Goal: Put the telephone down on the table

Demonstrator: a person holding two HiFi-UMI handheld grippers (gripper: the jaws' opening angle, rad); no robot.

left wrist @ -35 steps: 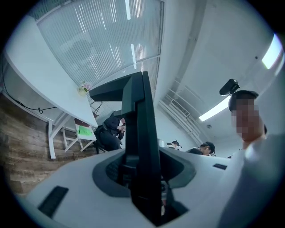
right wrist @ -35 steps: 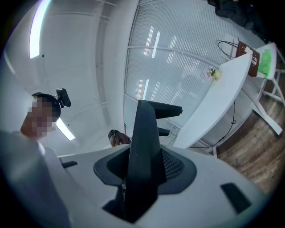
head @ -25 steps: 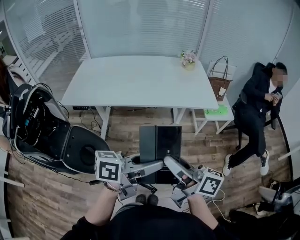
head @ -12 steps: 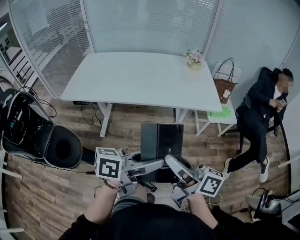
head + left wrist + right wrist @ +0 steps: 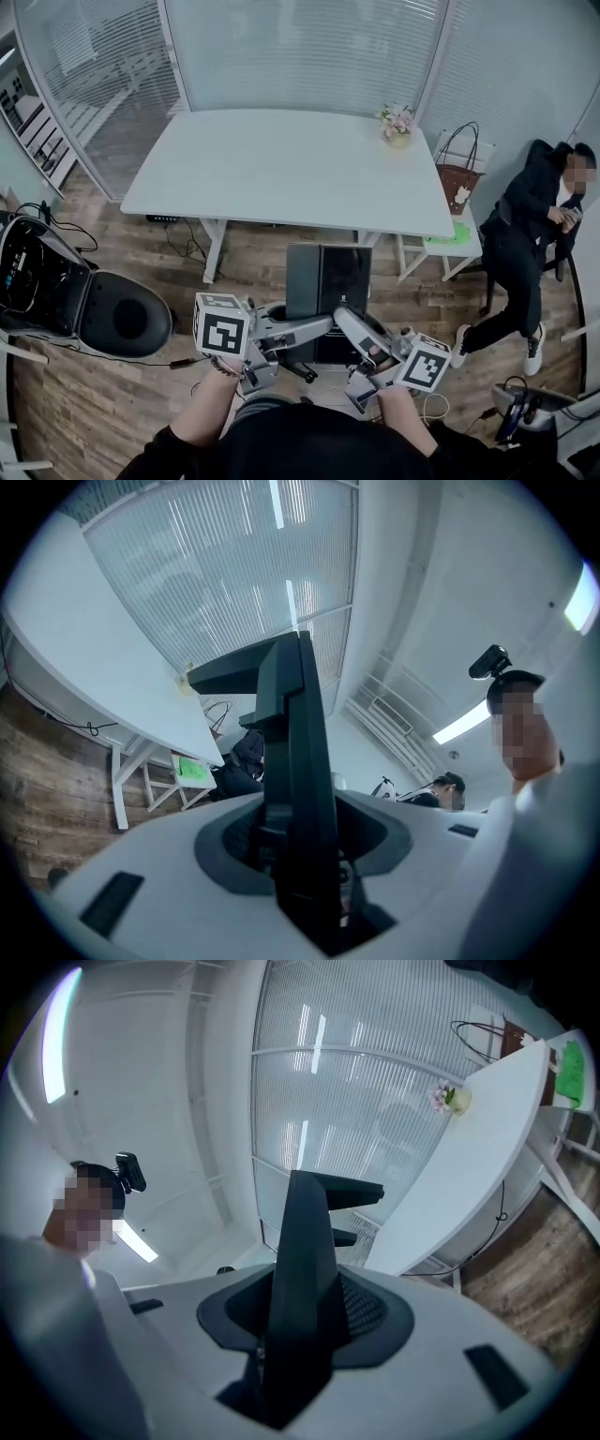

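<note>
The telephone point(image 5: 323, 281) is a flat black slab held level over the wooden floor, short of the white table point(image 5: 281, 169). My left gripper point(image 5: 314, 328) is shut on its near left edge. My right gripper point(image 5: 349, 326) is shut on its near right edge. In the left gripper view the telephone point(image 5: 295, 761) stands edge-on in the slot between the jaws. The right gripper view shows the same dark slab point(image 5: 305, 1269) clamped between its jaws. The table lies ahead of the telephone, with only a small pot of flowers point(image 5: 397, 124) at its far right corner.
A black machine with cables point(image 5: 56, 291) stands on the floor at the left. A person point(image 5: 534, 225) sits at the right beside a brown handbag point(image 5: 459, 178) and a low white stool point(image 5: 441, 246). Glass walls with blinds close off the back.
The view has advanced toward the table, and the black machine has slid toward the left edge. Both grippers keep their hold on the telephone and carry it along.
</note>
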